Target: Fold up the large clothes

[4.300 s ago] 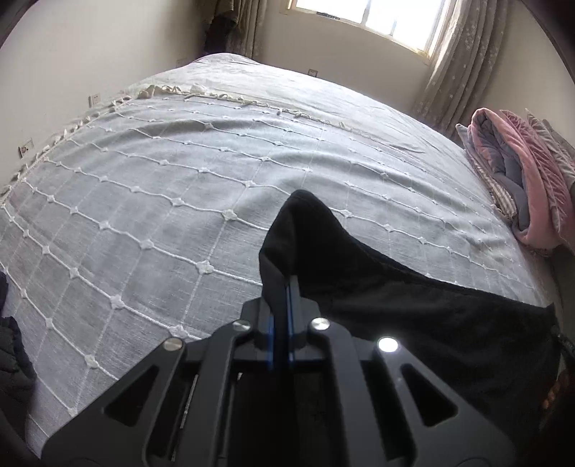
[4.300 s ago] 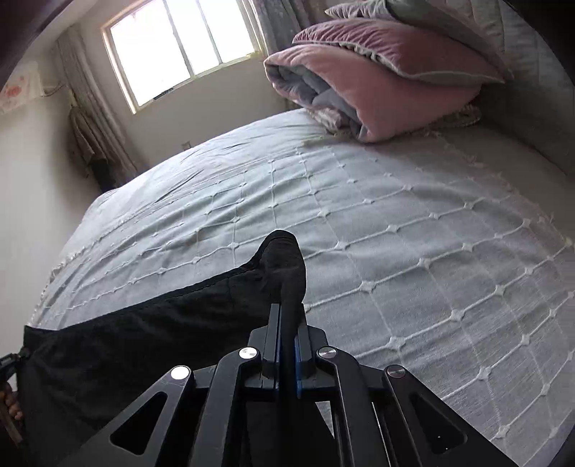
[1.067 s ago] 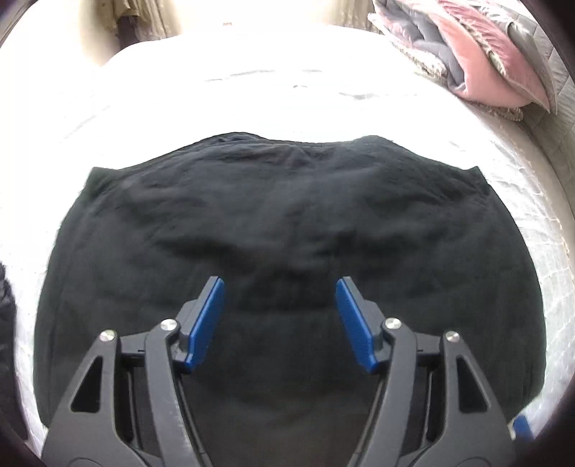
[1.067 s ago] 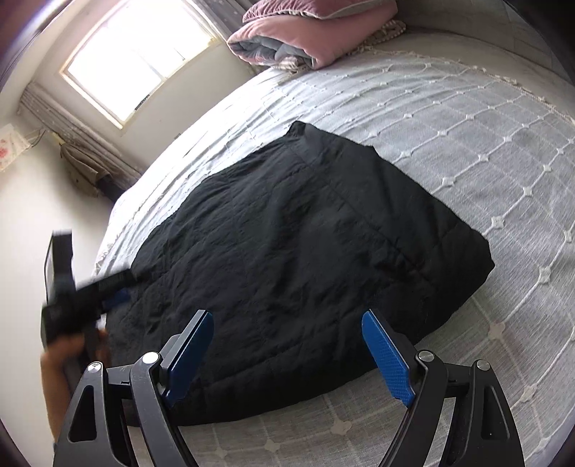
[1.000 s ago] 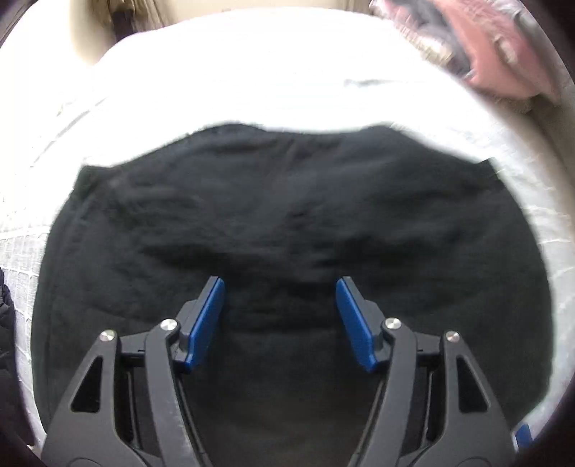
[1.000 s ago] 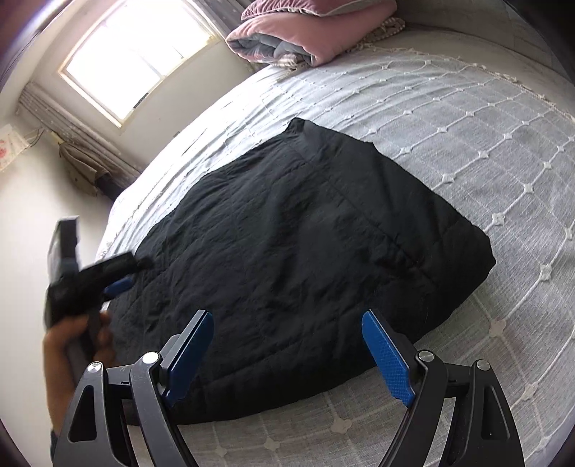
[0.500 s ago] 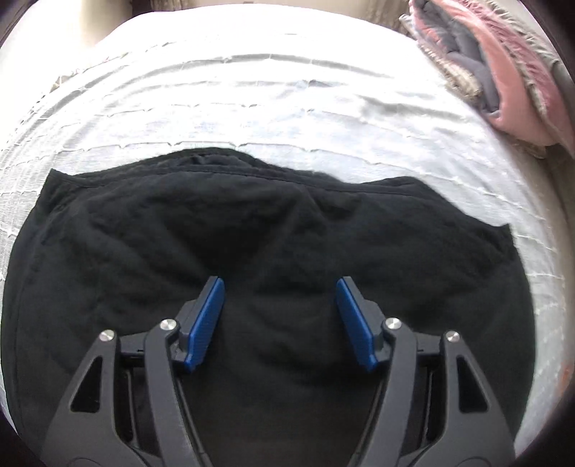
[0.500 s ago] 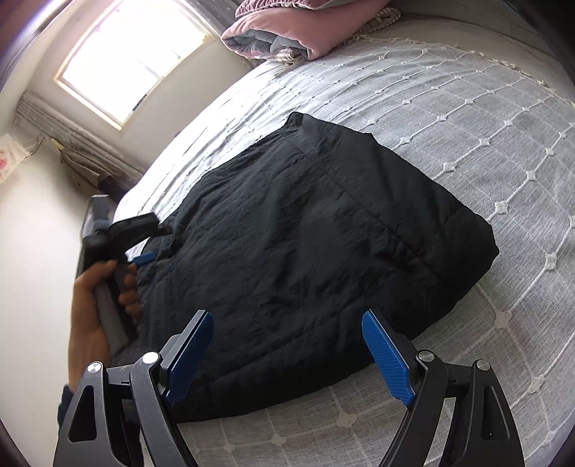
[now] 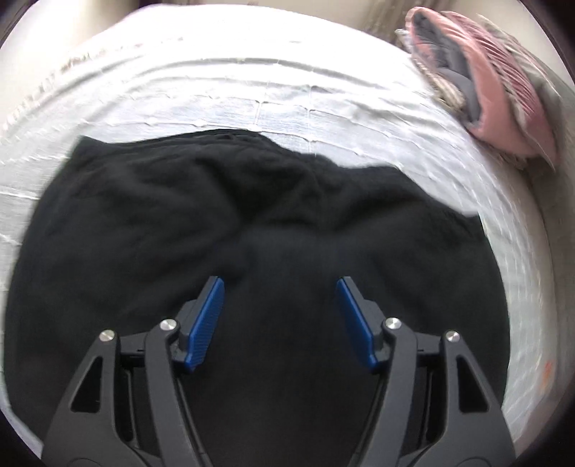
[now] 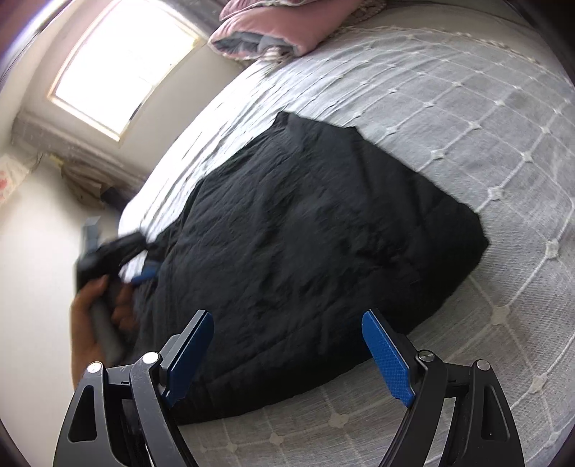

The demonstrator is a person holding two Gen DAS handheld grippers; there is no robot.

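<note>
— Where is the garment lying?

— The black quilted garment (image 10: 316,230) is lying flat on the grey bedspread (image 10: 485,118), with the folded pink blanket (image 10: 273,32) sitting well beyond its far edge.

— And your tools?

— I am holding my left gripper (image 9: 280,309) above the garment, jaws spread, nothing between the blue pads (image 9: 205,319). My right gripper (image 10: 287,355) is hovering over the garment's near edge, also spread wide and pinching nothing. My left hand (image 10: 93,323) is showing beside the garment's left side.
</note>
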